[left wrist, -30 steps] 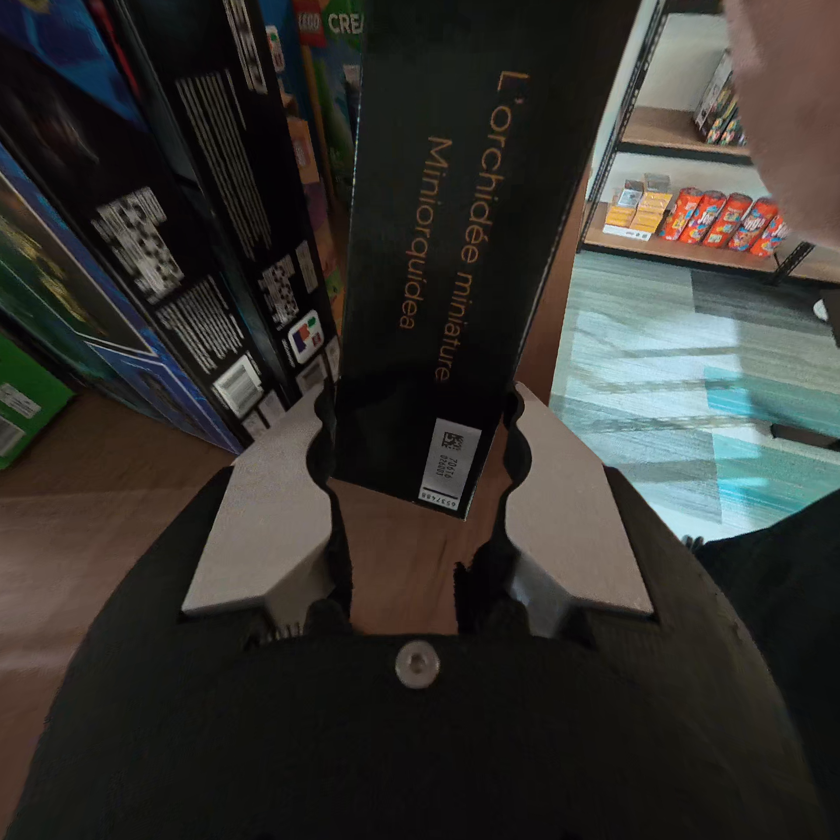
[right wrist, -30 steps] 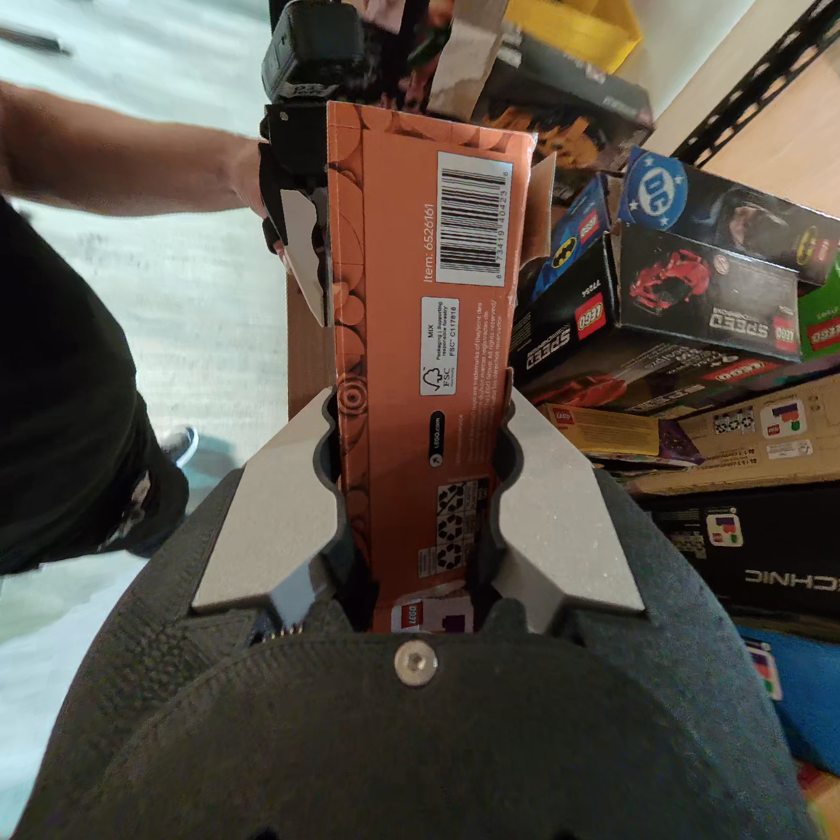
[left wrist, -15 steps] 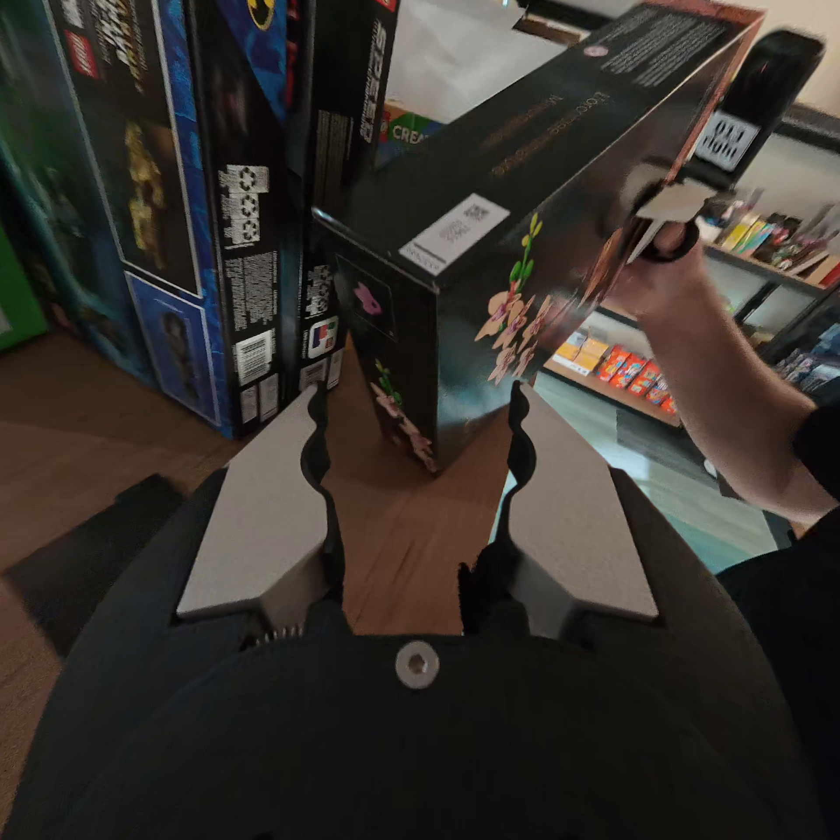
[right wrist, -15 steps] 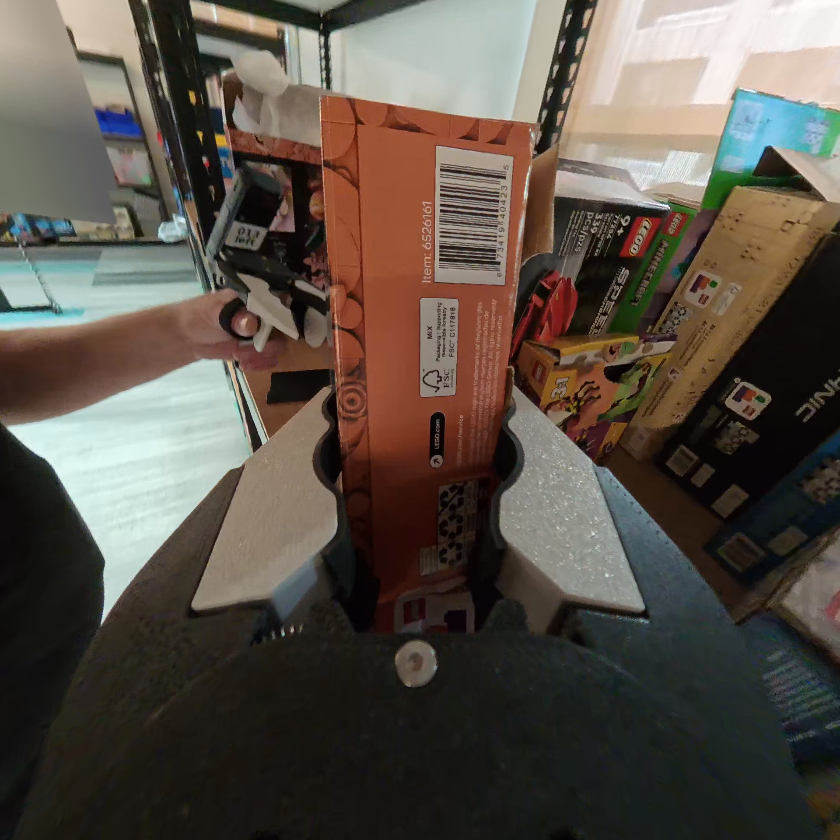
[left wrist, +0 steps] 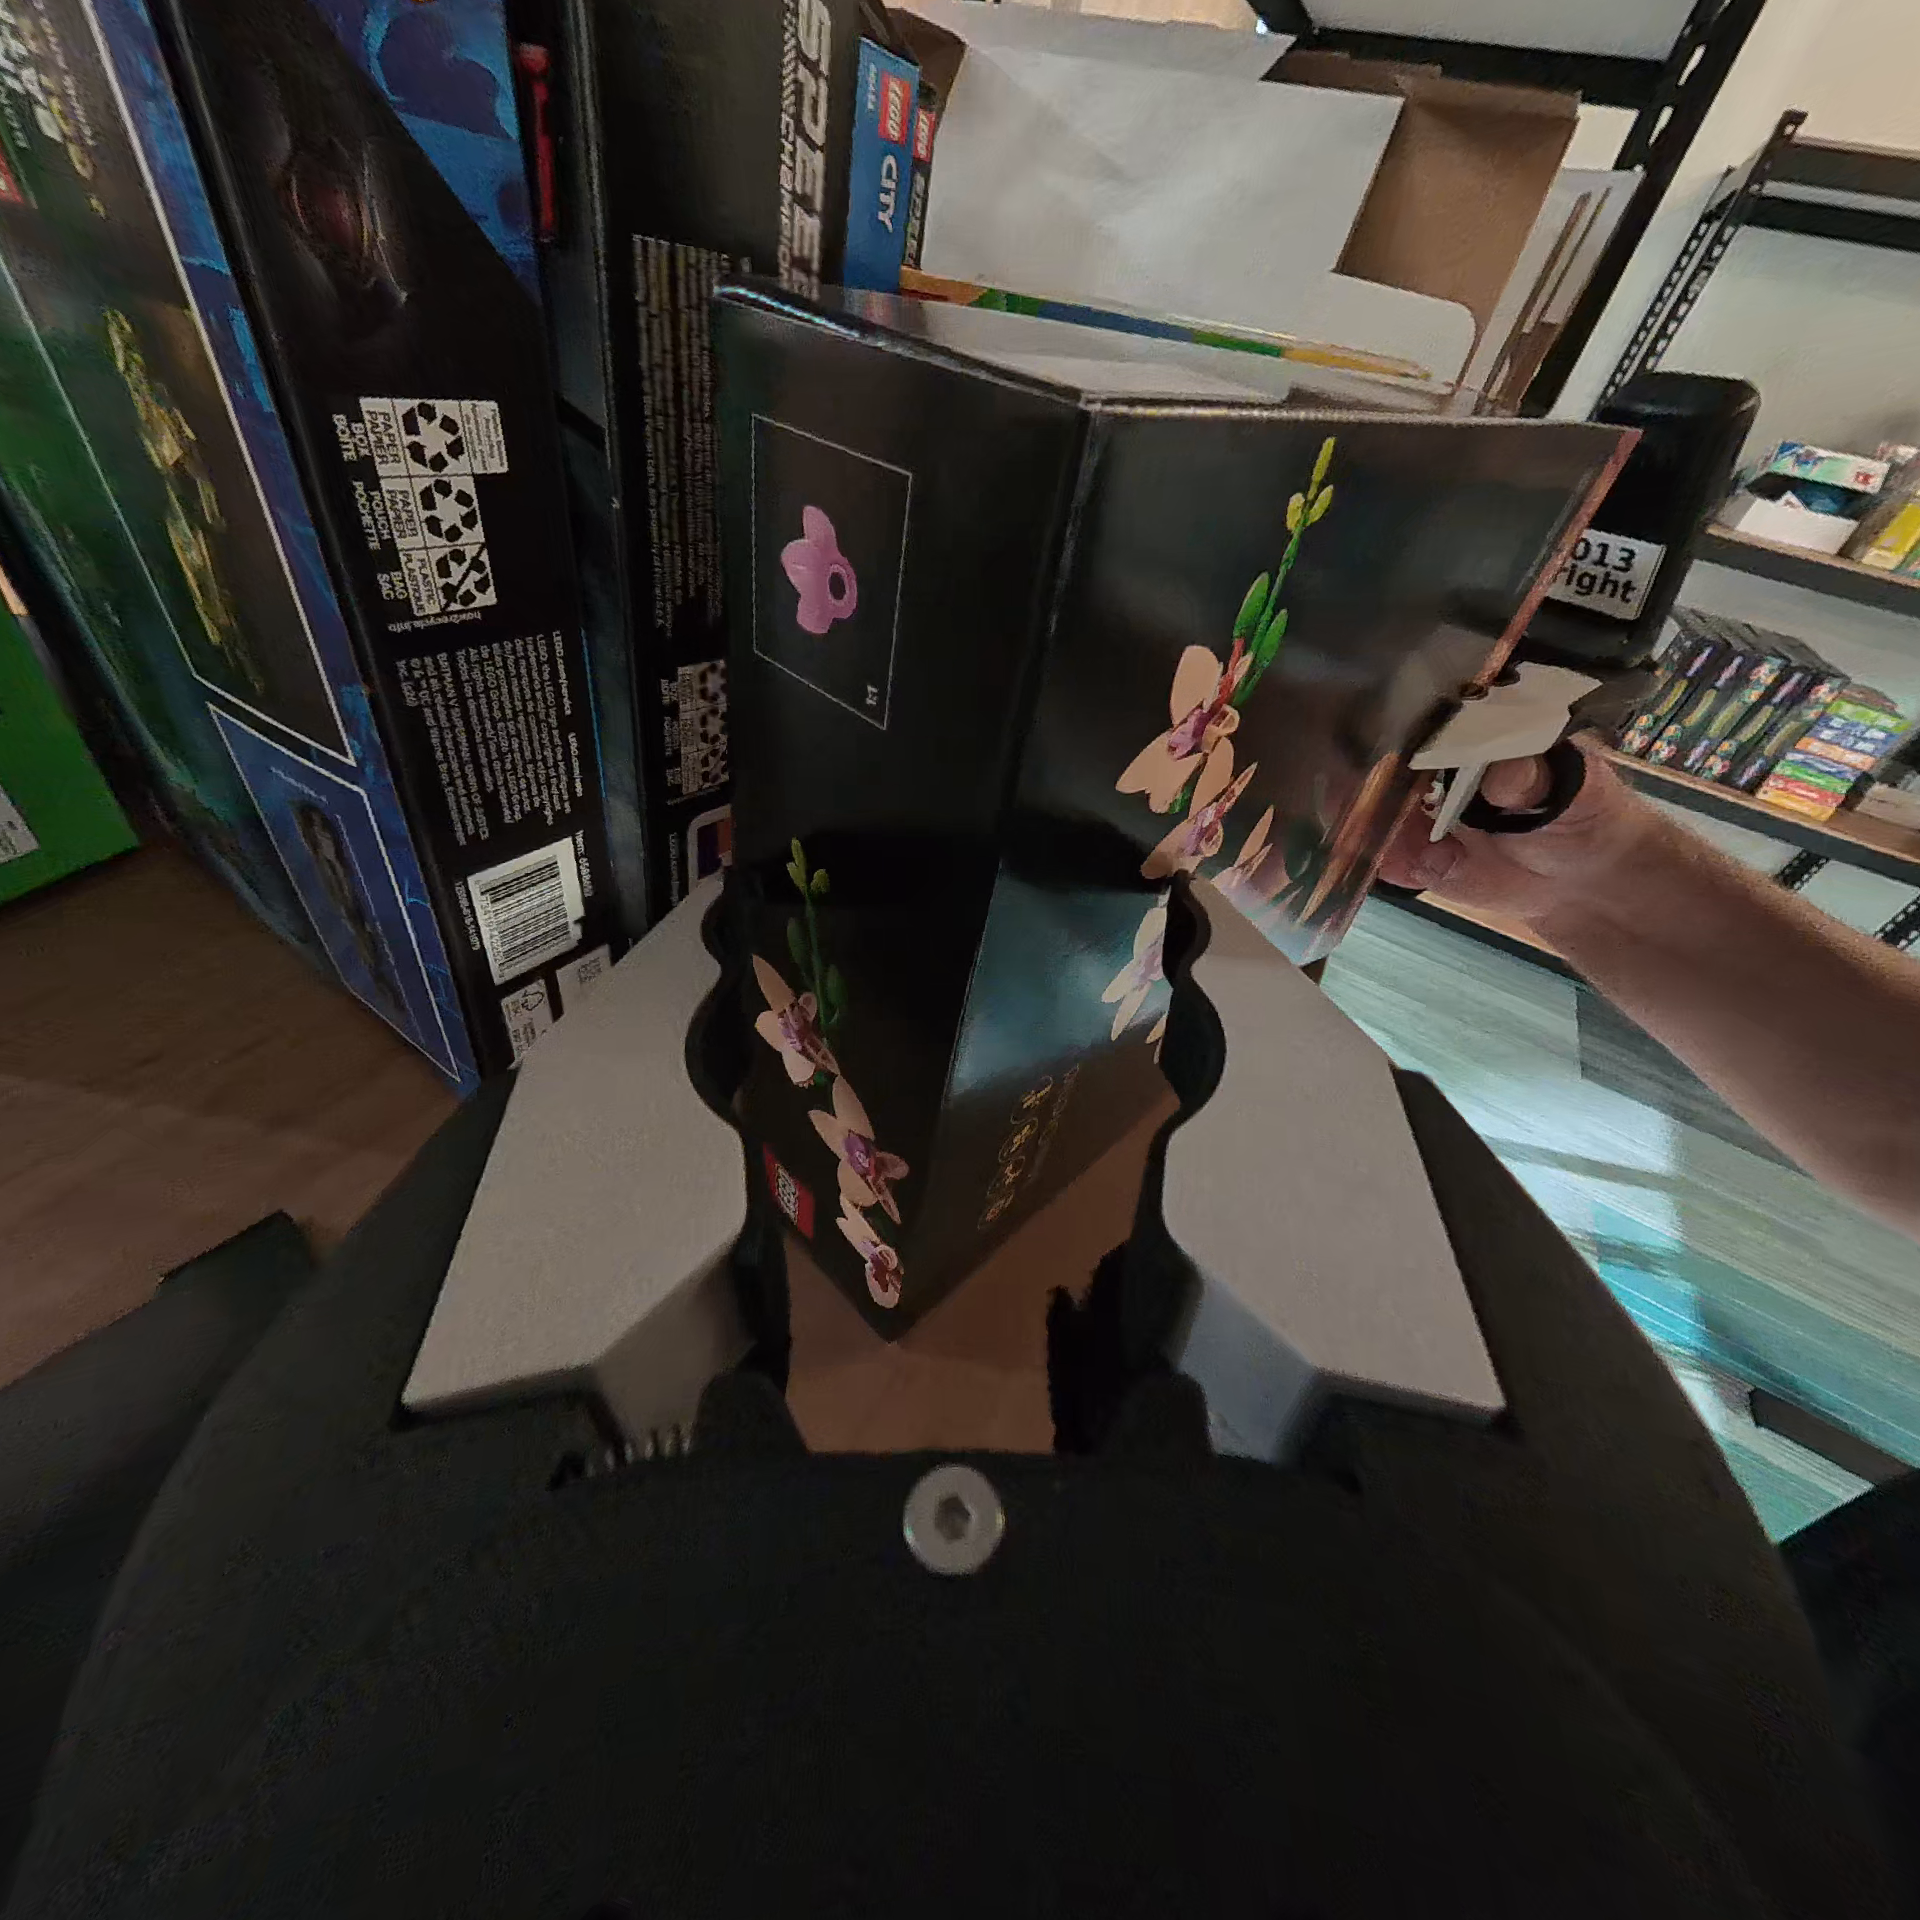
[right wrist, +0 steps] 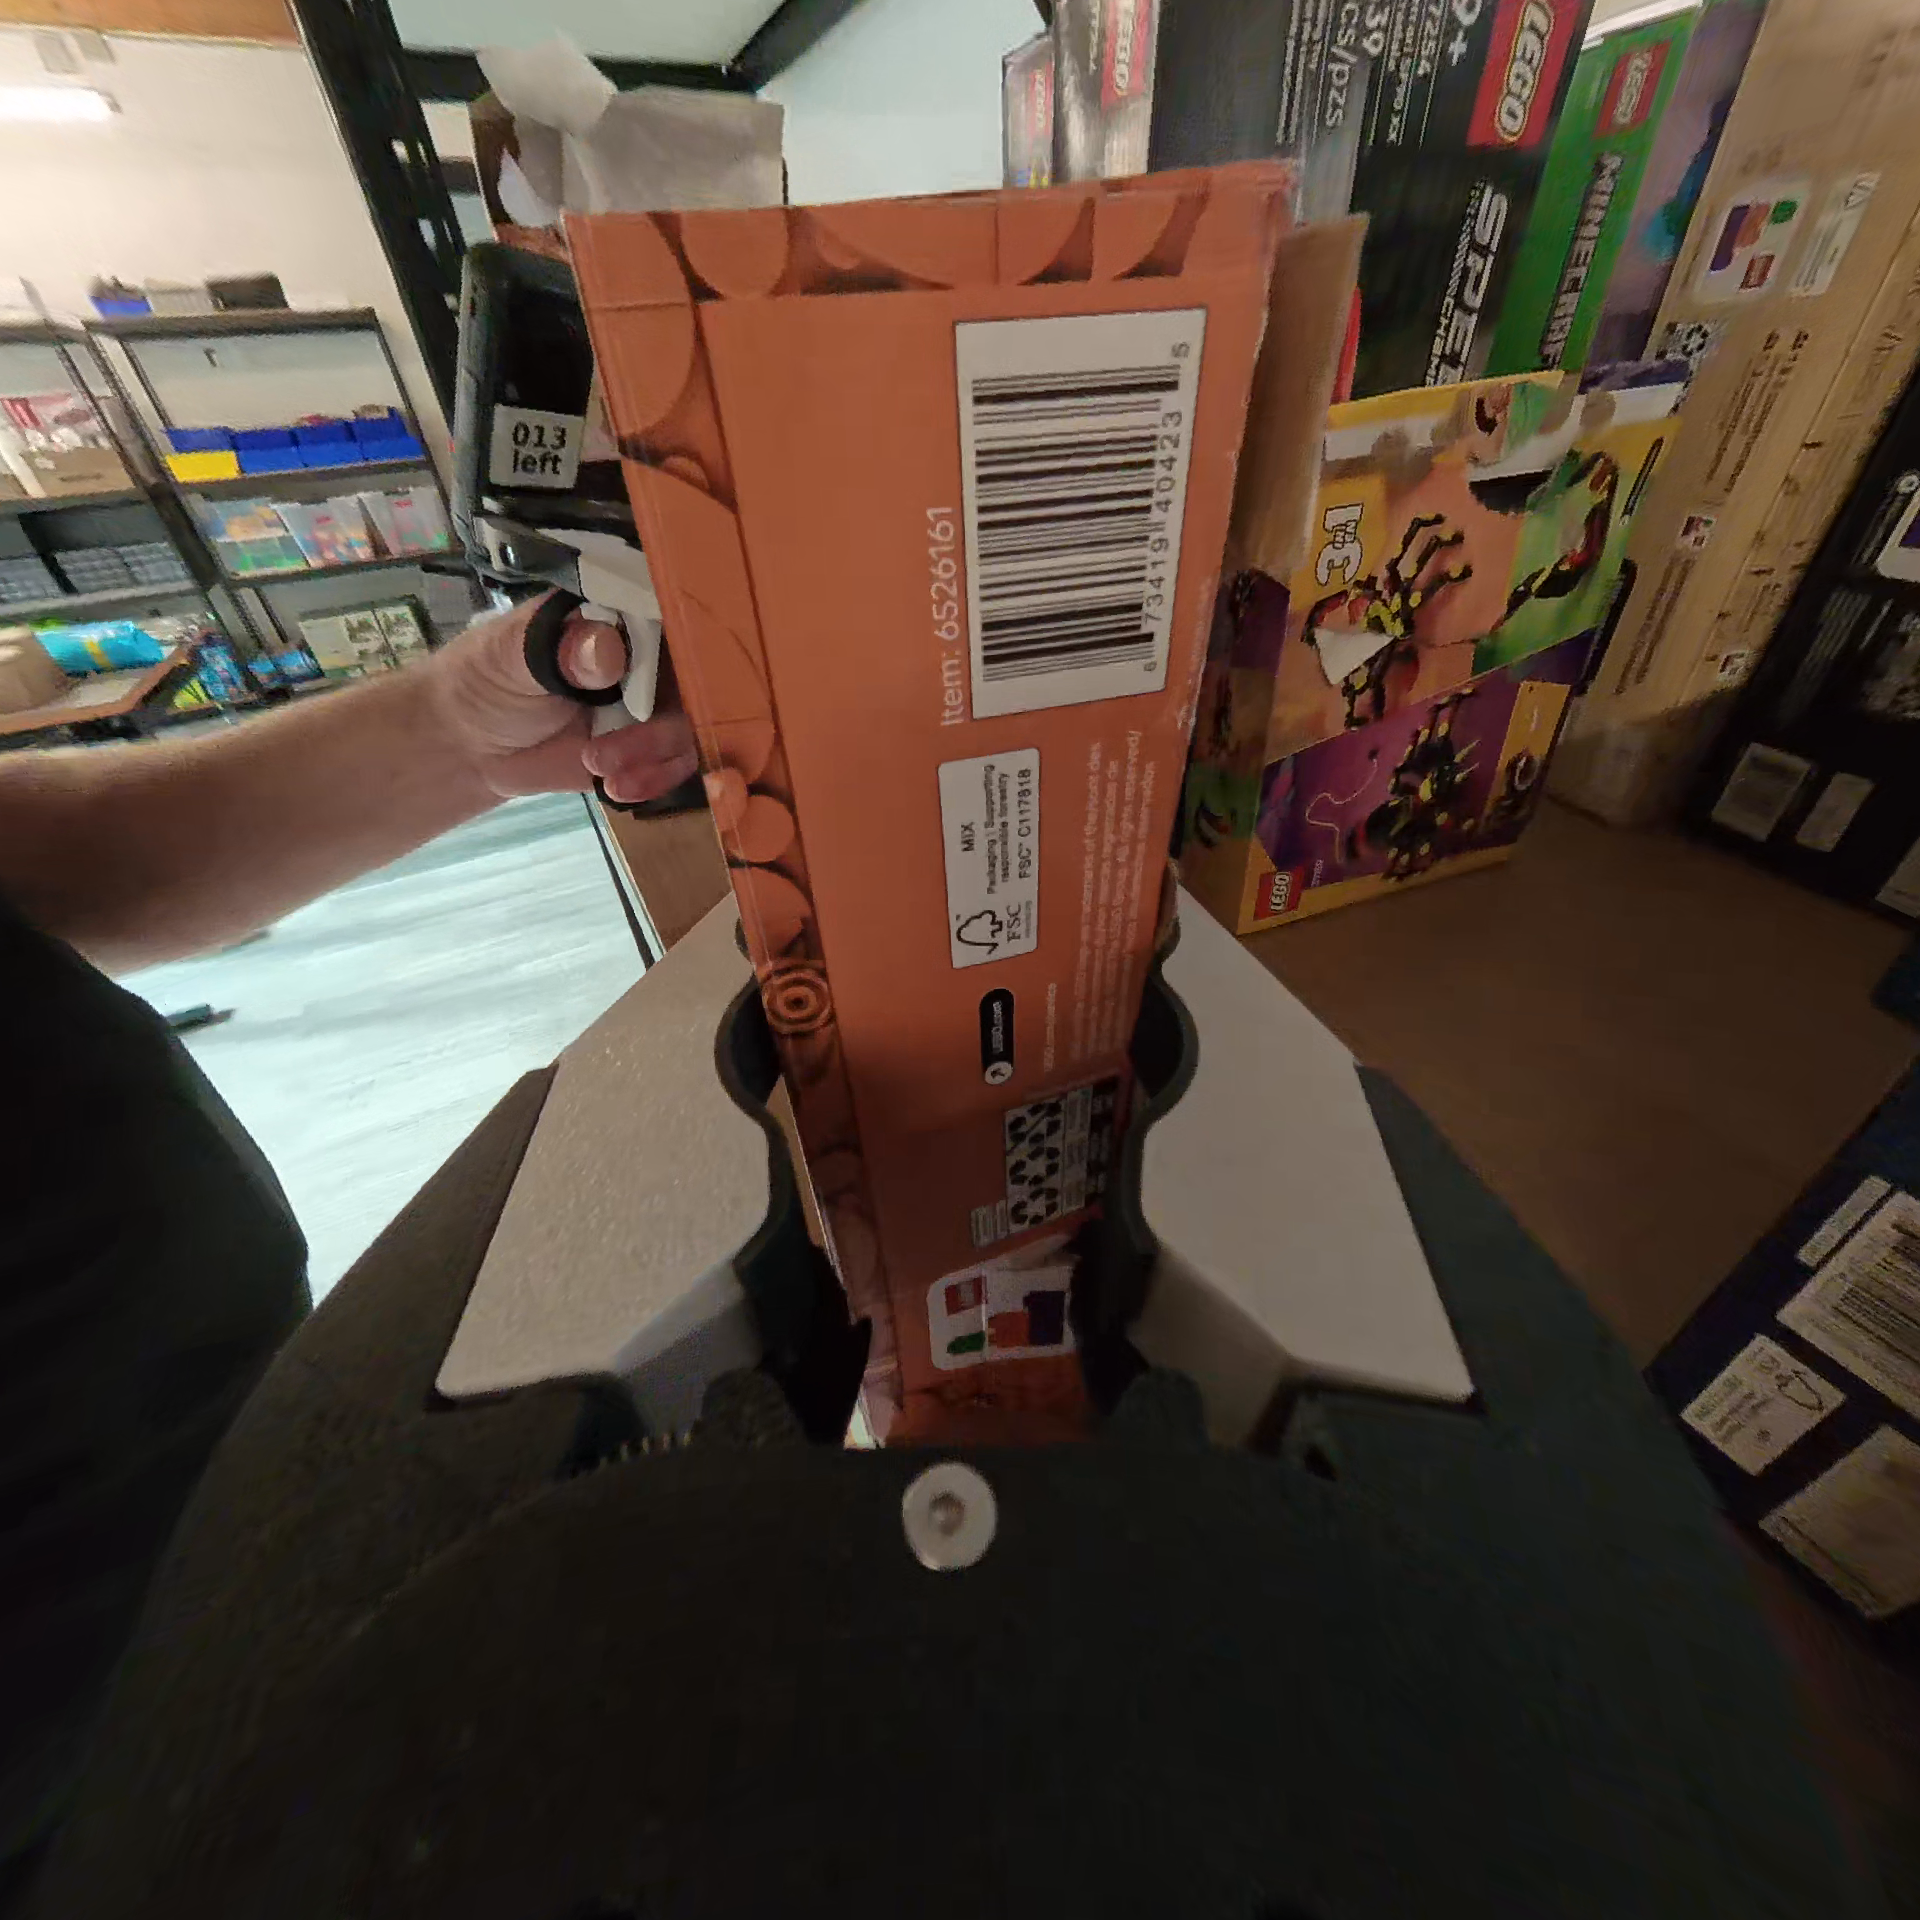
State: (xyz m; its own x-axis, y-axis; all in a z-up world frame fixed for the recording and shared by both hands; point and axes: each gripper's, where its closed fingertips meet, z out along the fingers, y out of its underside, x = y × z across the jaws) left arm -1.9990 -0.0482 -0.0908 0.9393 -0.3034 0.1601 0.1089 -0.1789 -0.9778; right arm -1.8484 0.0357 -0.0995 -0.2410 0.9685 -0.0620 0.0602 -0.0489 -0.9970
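Your right gripper clamps the stiff, light-looking orchid box at frame centre by its orange end; your left gripper stands apart around its corner.

glossy black cardboard box, seemingly matt wooden shelf.

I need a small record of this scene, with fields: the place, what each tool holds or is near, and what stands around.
Place: wooden shelf surface crowded with toy boxes
Right tool: shut on the orange end of the black flower box, fingers against both sides
Left tool: wide open; the box's near corner stands between its fingers, no clear pressing
Around: yellow spider box, upright dark boxes, a hand on the right tool
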